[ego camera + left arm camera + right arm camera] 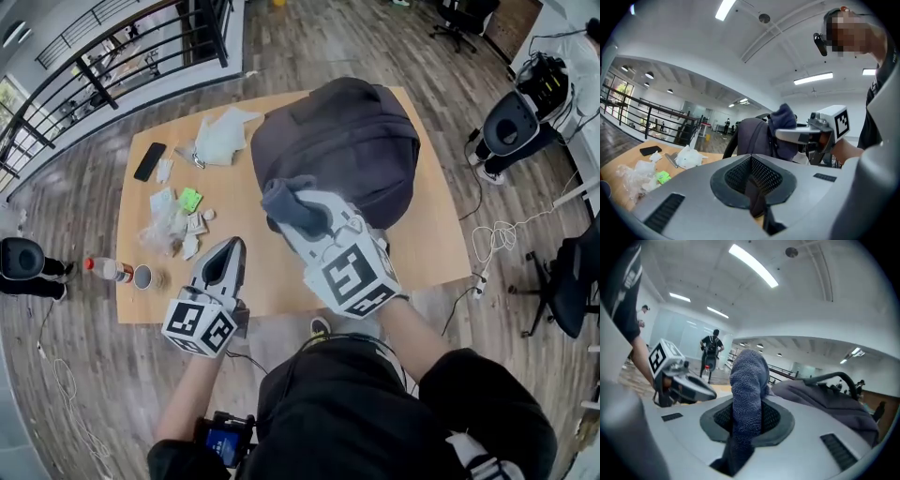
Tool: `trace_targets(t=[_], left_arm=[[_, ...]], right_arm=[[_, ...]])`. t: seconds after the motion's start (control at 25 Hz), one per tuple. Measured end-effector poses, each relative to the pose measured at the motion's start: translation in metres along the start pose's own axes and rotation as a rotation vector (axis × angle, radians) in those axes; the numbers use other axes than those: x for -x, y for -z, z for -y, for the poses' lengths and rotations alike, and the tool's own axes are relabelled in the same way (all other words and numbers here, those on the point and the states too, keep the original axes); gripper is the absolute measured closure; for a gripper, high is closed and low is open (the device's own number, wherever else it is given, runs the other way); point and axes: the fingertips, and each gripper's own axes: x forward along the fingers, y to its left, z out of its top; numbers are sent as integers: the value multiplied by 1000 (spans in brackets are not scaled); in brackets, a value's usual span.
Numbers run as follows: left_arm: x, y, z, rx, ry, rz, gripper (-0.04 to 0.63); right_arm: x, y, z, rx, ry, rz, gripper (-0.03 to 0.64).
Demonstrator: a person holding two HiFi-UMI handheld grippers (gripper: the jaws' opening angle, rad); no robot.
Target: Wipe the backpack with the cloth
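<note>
A dark grey backpack [347, 145] lies on the wooden table [441, 253], towards its far right. My right gripper [302, 217] is shut on a blue-grey cloth [289, 203], which sticks up between its jaws [749, 380] just at the backpack's near edge. The backpack [825, 399] shows to the right past the cloth in the right gripper view. My left gripper [228, 251] is shut and holds nothing; it hovers over the table's front edge, left of the right gripper. In the left gripper view the backpack [750, 136] and the cloth [783, 119] stand ahead.
On the table's left lie a black phone [150, 161], a crumpled white bag [223, 139], a green packet [190, 199] and clear plastic wrappers [169, 230]. A bottle [109, 269] and a cup [143, 277] stand at the front-left corner. Cables and office chairs surround the table.
</note>
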Motion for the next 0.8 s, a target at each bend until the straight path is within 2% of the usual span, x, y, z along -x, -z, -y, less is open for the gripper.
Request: trace_targets(t=[0.12, 0.2, 0.24, 0.36, 0.44, 0.52, 0.68, 0.8], left_arm=[[-5, 2, 6, 1, 7, -4, 580], [-5, -2, 9, -1, 12, 4, 580], [-4, -4, 9, -1, 11, 10, 580], [-1, -3, 10, 8, 6, 14, 580], [0, 1, 11, 18, 4, 5, 580], [0, 5, 11, 24, 2, -4, 580], [-3, 10, 16, 29, 10, -15, 580], [-6, 12, 23, 31, 31, -11, 580]], right_arm=[[-16, -17, 10, 46, 24, 0, 549], [-21, -12, 11, 0, 16, -20, 549], [-22, -2, 0, -19, -18, -42, 550], [-12, 63, -61, -70, -194, -151, 549], [5, 118, -79, -188, -258, -227, 549], [27, 155, -61, -286, -217, -266, 549], [71, 187, 11, -439, -86, -273, 550], [113, 218, 75, -454, 168, -338, 551]])
